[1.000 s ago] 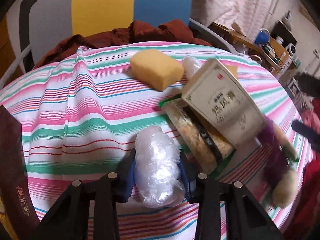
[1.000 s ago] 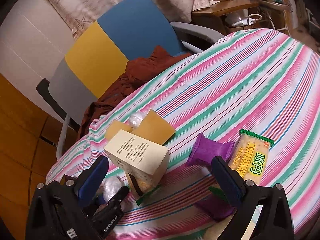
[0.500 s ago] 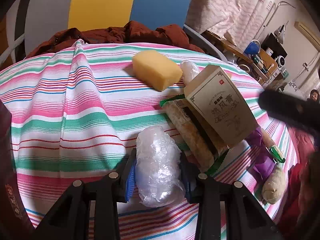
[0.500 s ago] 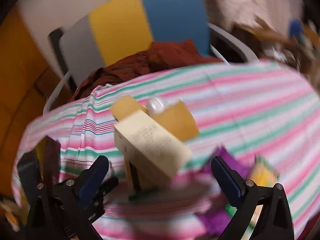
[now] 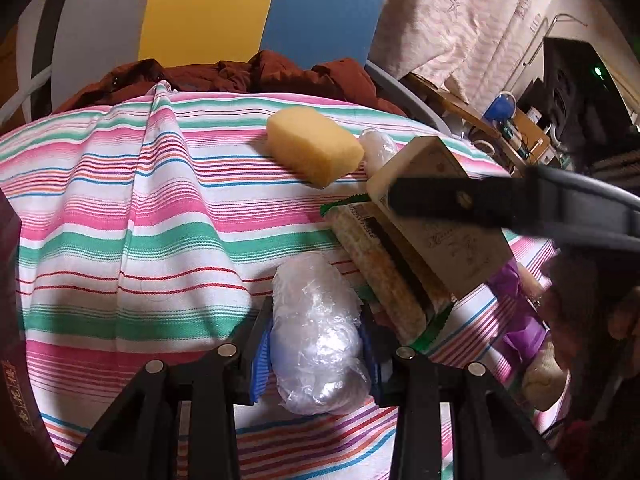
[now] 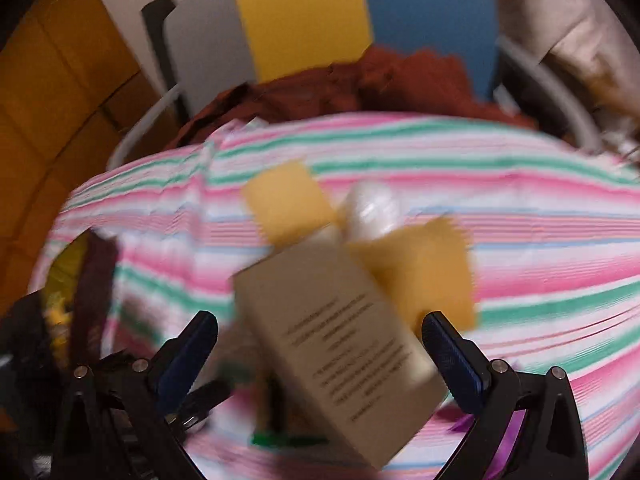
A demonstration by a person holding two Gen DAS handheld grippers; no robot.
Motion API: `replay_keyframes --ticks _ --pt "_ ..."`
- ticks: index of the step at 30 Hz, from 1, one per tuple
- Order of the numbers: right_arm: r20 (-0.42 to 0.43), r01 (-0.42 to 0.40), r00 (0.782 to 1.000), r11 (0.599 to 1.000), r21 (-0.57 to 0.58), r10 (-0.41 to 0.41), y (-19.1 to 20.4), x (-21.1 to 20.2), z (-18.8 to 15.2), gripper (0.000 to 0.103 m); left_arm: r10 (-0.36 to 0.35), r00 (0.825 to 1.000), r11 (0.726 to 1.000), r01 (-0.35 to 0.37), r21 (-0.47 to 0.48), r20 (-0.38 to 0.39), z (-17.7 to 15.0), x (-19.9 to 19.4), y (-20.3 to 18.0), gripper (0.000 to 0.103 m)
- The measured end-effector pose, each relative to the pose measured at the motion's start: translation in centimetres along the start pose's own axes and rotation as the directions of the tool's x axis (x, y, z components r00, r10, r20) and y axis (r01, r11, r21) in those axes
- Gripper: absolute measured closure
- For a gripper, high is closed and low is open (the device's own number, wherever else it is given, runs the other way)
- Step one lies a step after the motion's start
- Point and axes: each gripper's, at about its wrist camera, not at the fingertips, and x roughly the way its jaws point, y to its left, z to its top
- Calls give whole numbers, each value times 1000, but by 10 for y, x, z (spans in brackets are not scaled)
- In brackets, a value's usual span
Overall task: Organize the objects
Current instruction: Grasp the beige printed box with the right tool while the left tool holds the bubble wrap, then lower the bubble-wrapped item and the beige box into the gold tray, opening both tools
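Count: two grippers; two plastic-wrapped bundles; two yellow sponge blocks in the right wrist view, only one of them in the left wrist view; one carton; one cracker packet.
Left gripper (image 5: 316, 350): its black arms end in blue ribbed pads, and the jaws are pressed against both sides of the crinkled clear plastic-wrapped bundle (image 5: 318, 336), which fills the gap between them.
Bundle look: oval, glossy, wrinkled film, whitish and translucent, its tip reaching past the fingertips over the striped tablecloth (image 5: 132, 216).
Second bundle (image 5: 377, 147): smaller, the same clear film, far ahead of the left fingers and to their right, just beside the yellow rectangular sponge block (image 5: 314, 145).
Sponge: soft-edged, porous, matte; ahead of the left fingers, well apart from them.
Right gripper (image 6: 320, 354): jaws spread wide, with nothing gripped; the beige rectangular cardboard carton (image 6: 340, 344) sits in the gap between the blue pads, and whether either pad touches it cannot be told, as this view is blurred.
Carton: flat-sided, printed with dark text, tilted; in the left wrist view it (image 5: 436, 216) leans on the clear-wrapped cracker packet (image 5: 384, 268) with a green edge, just right of the left fingers.
Second sponge (image 6: 424, 272): yellow, blurred, just beyond the right finger of the right gripper.
Tablecloth: woven cloth in pink, green, white and blue stripes, creased.
Purple wrapper (image 5: 516, 304): crumpled, far right of the left fingers.
Behind: rust-brown cloth (image 5: 256, 76) bunched on a chair with grey, yellow and blue panels (image 5: 224, 8).
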Motion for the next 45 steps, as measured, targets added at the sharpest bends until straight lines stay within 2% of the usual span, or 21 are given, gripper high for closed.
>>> replay_keyframes --ticks 1,4,9,12,14,17,19,24,33,37,38,41,45 --pt "-2 -42 999 999 -18 42 4 -5 -1 0 -5 1000 1000 5 -6 1 0 0 1 65" --pt "-3 -76 997 997 -30 76 8 -8 -2 1 -11 1000 1000 11 -15 3 1 0 2 65" --pt "-29 -21 999 1000 -15 21 2 2 -4 9 -11 1000 1000 11 -16 12 -1 -1 2 65" --pt "-12 10 1000 1000 -13 -10 0 2 -4 26 -7 1000 1000 7 -11 17 -2 -1 1 65" --pt "-11 43 999 999 -31 -43 1 2 -4 51 -4 1000 1000 4 -9 17 -2 -2 1 65" --pt "-8 67 998 997 -48 -67 2 1 -4 53 16 1000 1000 -16 8 13 -1 -1 -2 66" --pt "10 50 999 998 -49 -49 3 -3 -3 53 35 999 999 -35 27 3 1 -2 -6 68" --pt "44 -6 999 999 -45 8 7 -15 -4 53 58 998 998 -58 5 -13 1 -18 -5 68" --pt "101 -81 991 996 -47 86 43 -36 -7 53 81 992 997 -83 11 100 -10 -113 10 68" --pt "104 -97 989 992 -76 105 77 -45 -12 52 124 979 992 -121 -32 159 -20 -161 40 68" --pt "103 -100 989 992 -81 108 87 -47 -13 52 153 973 988 -146 -52 175 -26 -174 52 68" --pt "106 -123 985 987 -108 135 119 -50 -18 52 219 956 973 -200 -115 192 -36 -199 83 68" --pt "104 -151 980 974 -172 170 169 -51 -23 52 305 933 939 -261 -225 193 -60 -229 129 68"
